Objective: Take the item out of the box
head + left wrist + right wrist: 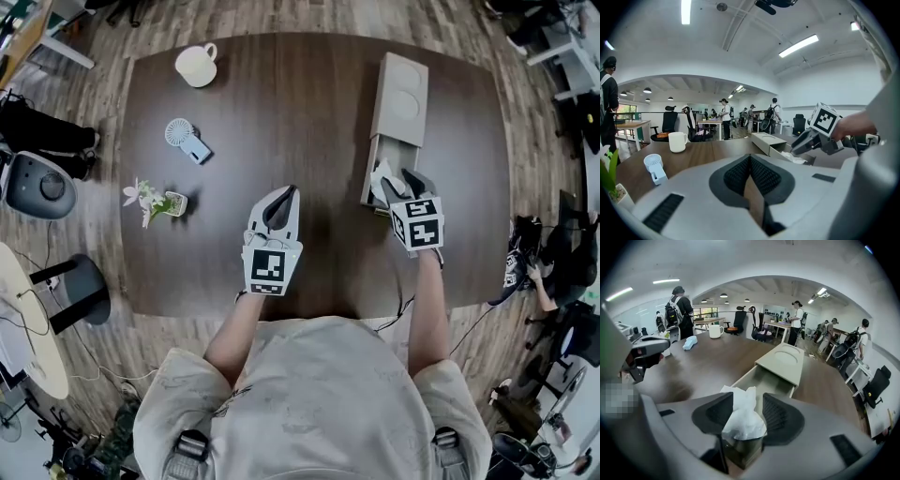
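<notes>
A beige box lies on the dark wooden table at the right, its drawer slid out toward me. My right gripper hangs over the drawer's near end. In the right gripper view its jaws stand one on each side of a wad of crumpled white paper with a darker item under it; both pads touch the paper. The box lid lies beyond. My left gripper hovers over the table's middle front, shut and empty.
A white mug stands at the far left, a small blue hand fan nearer, and a little flower pot by the left edge. A grey chair stands left of the table. Several people move about the office behind.
</notes>
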`<act>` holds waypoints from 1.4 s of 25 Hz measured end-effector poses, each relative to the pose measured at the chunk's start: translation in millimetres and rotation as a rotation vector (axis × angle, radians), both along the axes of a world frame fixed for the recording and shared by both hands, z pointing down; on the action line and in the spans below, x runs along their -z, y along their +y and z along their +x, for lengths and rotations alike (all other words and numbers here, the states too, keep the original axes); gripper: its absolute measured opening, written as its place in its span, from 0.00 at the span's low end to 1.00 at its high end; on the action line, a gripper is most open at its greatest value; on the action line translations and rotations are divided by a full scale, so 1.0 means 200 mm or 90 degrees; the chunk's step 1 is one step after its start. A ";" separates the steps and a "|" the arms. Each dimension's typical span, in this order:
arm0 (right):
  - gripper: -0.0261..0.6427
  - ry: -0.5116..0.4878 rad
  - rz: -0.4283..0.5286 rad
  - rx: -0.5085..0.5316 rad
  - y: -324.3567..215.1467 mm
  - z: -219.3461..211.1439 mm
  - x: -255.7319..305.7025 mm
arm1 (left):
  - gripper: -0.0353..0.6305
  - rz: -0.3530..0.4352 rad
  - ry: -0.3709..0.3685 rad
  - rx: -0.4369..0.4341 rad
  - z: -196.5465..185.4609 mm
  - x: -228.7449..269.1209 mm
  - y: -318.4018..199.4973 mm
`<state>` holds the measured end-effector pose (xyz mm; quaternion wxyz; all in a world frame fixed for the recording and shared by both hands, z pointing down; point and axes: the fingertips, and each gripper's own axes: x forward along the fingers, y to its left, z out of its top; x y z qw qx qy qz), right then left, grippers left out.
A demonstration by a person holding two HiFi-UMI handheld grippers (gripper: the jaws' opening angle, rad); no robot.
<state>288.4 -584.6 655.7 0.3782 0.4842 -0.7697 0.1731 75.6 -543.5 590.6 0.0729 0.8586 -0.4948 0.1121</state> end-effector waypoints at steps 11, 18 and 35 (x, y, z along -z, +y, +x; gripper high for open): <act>0.19 0.096 -0.110 0.052 0.00 -0.04 -0.19 | 0.06 -0.011 0.007 0.014 -0.05 -0.05 -0.04; 0.08 0.125 -0.117 0.053 0.01 -0.07 -0.22 | 0.06 -0.009 0.013 0.019 -0.07 -0.05 -0.04; 0.06 0.118 -0.072 0.027 0.02 -0.08 -0.15 | 0.06 0.004 0.013 0.011 -0.07 -0.01 -0.02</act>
